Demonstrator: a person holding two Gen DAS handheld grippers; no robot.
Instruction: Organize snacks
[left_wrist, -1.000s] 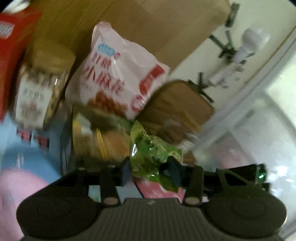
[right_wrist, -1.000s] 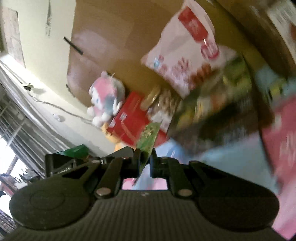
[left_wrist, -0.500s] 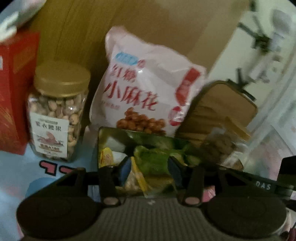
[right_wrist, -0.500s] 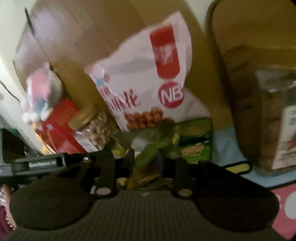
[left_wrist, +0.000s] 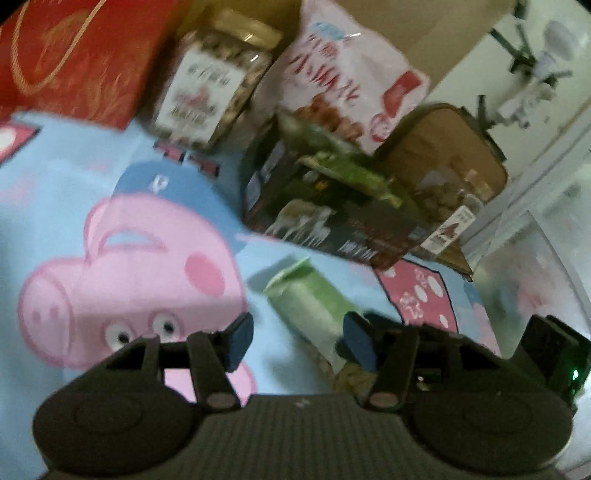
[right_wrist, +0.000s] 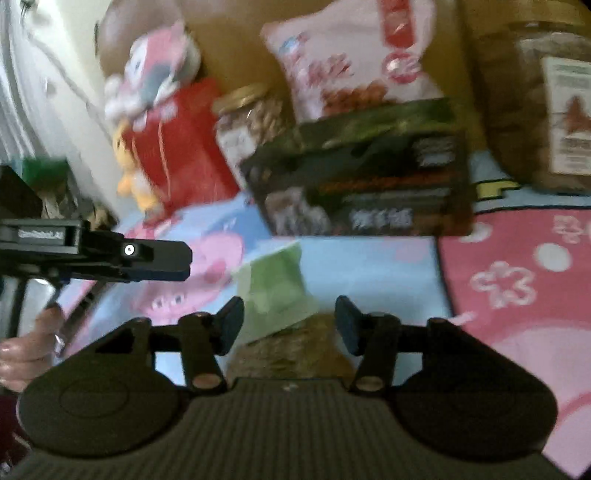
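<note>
While both claws' jaws are opening, the green snack packet (left_wrist: 314, 310) lies loose between them on the cartoon blanket (left_wrist: 74, 192).

The near end of the green snack packet (right_wrist: 275, 291) is hidden behind the right gripper's body, and whether it touches the blue pads cannot be told. Behind the packet, the print on the dark box (left_wrist: 325, 206) is smeared by blur and cannot be read. Left of that box, the red box (left_wrist: 74, 55) is cut off by the picture's edge.
</note>
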